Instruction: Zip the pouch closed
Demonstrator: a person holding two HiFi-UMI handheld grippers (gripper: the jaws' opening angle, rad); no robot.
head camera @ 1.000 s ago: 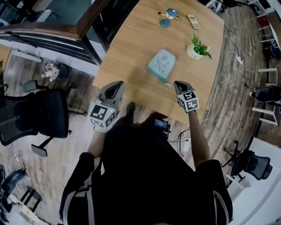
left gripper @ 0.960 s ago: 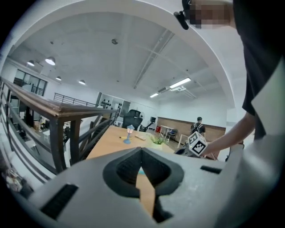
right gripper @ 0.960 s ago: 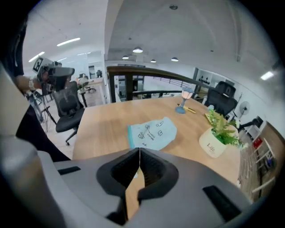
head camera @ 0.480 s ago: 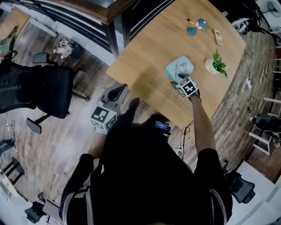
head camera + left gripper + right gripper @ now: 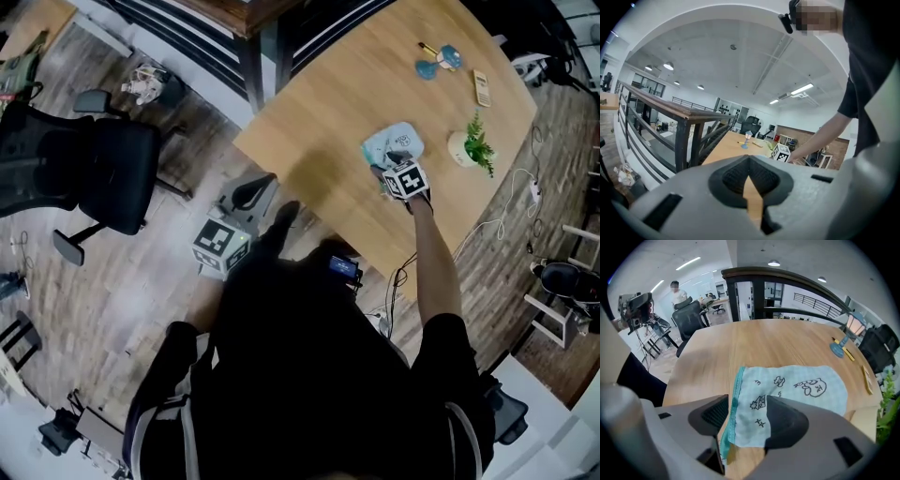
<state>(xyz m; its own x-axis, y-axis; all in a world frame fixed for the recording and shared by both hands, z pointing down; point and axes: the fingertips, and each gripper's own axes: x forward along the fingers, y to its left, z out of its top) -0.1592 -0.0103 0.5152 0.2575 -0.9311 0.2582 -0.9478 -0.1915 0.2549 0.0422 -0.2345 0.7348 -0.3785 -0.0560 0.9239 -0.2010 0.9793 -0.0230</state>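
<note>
The pale blue pouch (image 5: 397, 141) with black doodles lies flat on the wooden table (image 5: 319, 112). In the right gripper view the pouch (image 5: 797, 385) shows its teal zipper edge (image 5: 733, 399) on the left side. My right gripper (image 5: 397, 161) points steeply down over the pouch's near end. Its jaws stand open, and the right gripper (image 5: 746, 420) straddles the pouch's near corner and zipper edge without pressing on it. My left gripper (image 5: 251, 190) hangs off the table's near-left edge, shut and empty. From the left gripper view, my left gripper (image 5: 749, 183) looks level along the tabletop.
A small potted plant (image 5: 472, 145) stands right of the pouch. Two blue paddles (image 5: 436, 64) and a slim remote-like object (image 5: 481, 86) lie farther back. A black office chair (image 5: 89, 173) and a dark railing (image 5: 216, 52) are to the left. Cables (image 5: 511, 211) run over the floor at right.
My right gripper has moved forward and down from the table's near edge onto the pouch, and its jaws have gone from shut to open. My left gripper has shifted slightly.
</note>
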